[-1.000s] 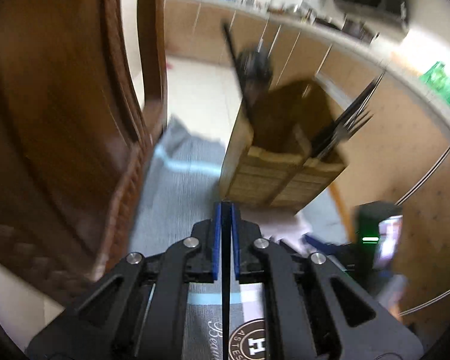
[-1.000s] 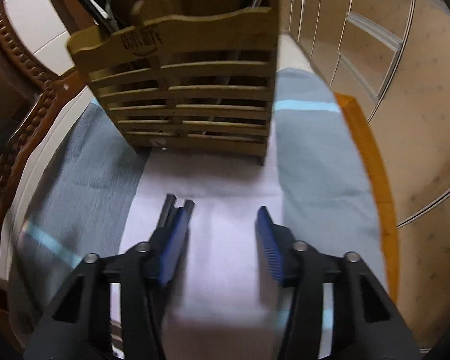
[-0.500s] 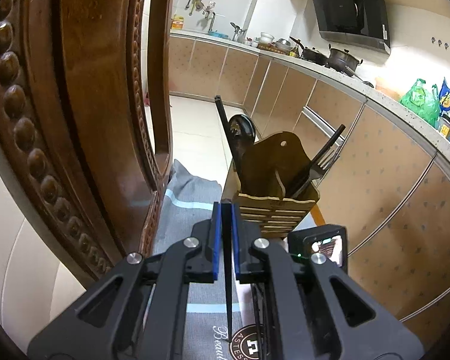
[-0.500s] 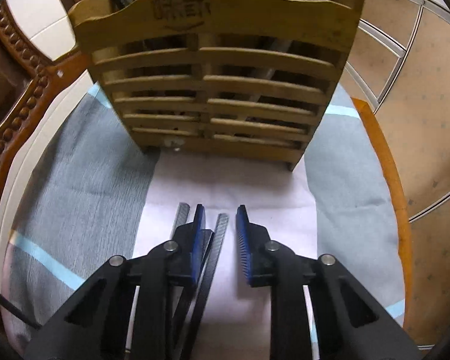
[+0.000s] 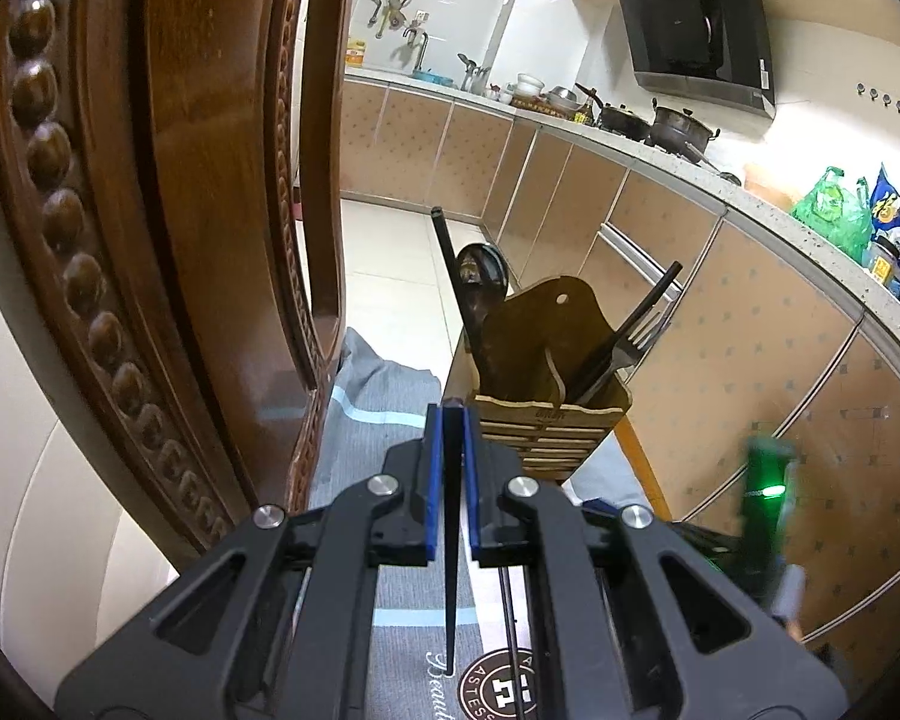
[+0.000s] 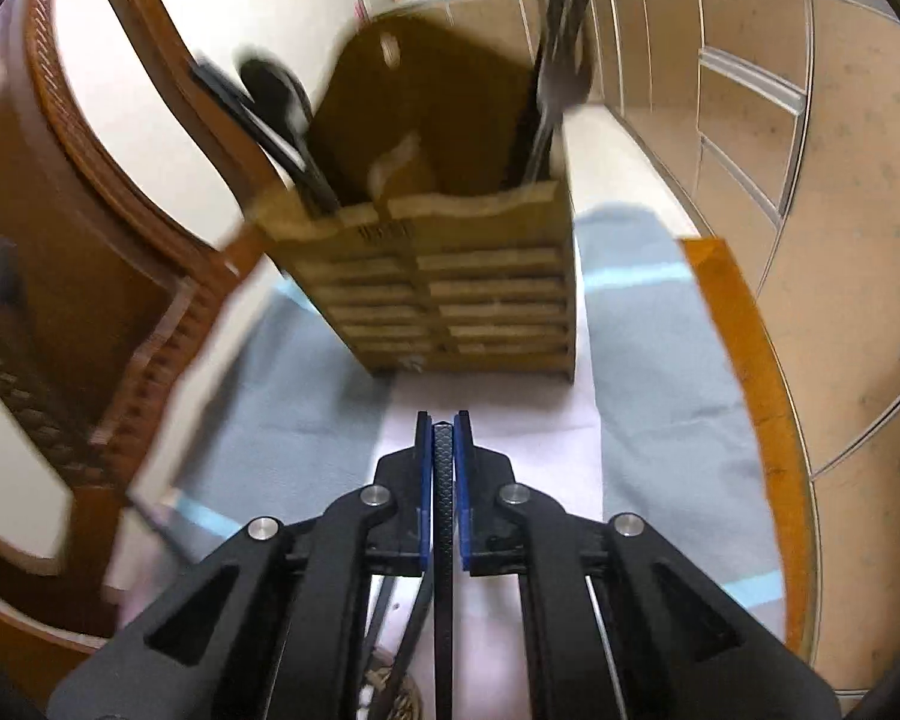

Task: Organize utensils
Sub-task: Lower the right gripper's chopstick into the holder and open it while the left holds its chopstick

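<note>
A slatted wooden utensil holder (image 5: 549, 426) (image 6: 450, 294) stands on a grey cloth (image 5: 378, 408). It holds a dark spoon (image 5: 480, 276) and a chopstick on its left side, and a fork (image 5: 636, 336) with dark chopsticks on its right. My left gripper (image 5: 452, 420) is shut on a black chopstick (image 5: 450, 540), raised short of the holder. My right gripper (image 6: 444, 426) is shut on a black textured chopstick (image 6: 443, 516), lifted in front of the holder.
A carved wooden chair back (image 5: 168, 240) rises close on the left. The orange table edge (image 6: 750, 372) runs along the right. More dark utensils (image 6: 390, 636) lie on the white paper (image 6: 492, 420) under my right gripper. Kitchen cabinets (image 5: 660, 228) stand behind.
My right gripper closed on a chopstick from the paper and lifted it back from the holder. My left gripper pulled back and up, still holding its chopstick.
</note>
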`<state>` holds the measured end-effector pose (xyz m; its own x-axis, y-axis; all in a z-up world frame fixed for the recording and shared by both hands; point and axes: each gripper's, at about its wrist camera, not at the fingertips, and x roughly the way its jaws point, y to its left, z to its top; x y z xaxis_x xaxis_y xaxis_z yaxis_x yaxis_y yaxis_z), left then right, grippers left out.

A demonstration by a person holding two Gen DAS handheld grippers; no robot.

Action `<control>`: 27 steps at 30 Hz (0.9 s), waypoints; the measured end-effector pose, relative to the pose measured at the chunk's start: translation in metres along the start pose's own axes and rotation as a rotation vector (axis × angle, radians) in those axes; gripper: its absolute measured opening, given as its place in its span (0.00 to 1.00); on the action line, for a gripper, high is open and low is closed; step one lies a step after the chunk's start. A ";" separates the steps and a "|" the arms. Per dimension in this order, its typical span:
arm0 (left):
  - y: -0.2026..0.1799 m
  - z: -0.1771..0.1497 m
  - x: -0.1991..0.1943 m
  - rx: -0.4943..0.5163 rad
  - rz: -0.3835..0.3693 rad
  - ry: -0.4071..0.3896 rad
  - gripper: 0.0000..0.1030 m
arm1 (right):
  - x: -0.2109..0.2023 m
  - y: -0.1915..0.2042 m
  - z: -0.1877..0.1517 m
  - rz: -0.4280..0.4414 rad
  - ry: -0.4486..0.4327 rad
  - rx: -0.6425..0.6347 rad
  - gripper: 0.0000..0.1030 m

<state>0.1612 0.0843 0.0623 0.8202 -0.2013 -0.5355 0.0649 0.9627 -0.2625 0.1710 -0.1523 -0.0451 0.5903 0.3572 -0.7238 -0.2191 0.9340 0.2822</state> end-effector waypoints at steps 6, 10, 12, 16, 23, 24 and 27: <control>-0.003 0.003 -0.012 0.011 -0.019 -0.019 0.06 | -0.066 -0.010 0.013 0.051 -0.095 0.025 0.07; -0.005 0.004 -0.017 0.021 -0.031 -0.020 0.06 | -0.095 -0.007 0.016 0.075 -0.135 0.032 0.07; -0.007 0.005 -0.019 0.027 -0.035 -0.022 0.06 | -0.114 -0.004 0.015 0.089 -0.156 0.030 0.07; -0.010 0.005 -0.024 0.045 -0.033 -0.031 0.06 | -0.137 0.003 0.019 0.098 -0.197 0.015 0.07; -0.010 0.006 -0.029 0.047 -0.027 -0.040 0.06 | -0.176 0.024 0.066 0.060 -0.302 -0.049 0.07; -0.009 0.006 -0.028 0.048 -0.022 -0.040 0.06 | -0.183 0.027 0.079 0.049 -0.329 -0.058 0.07; -0.005 0.005 -0.026 0.035 -0.023 -0.032 0.06 | -0.197 0.032 0.115 0.019 -0.379 -0.076 0.07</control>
<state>0.1424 0.0856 0.0811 0.8359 -0.2177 -0.5039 0.1028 0.9638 -0.2459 0.1374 -0.1937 0.1787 0.8278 0.3591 -0.4310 -0.2812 0.9304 0.2351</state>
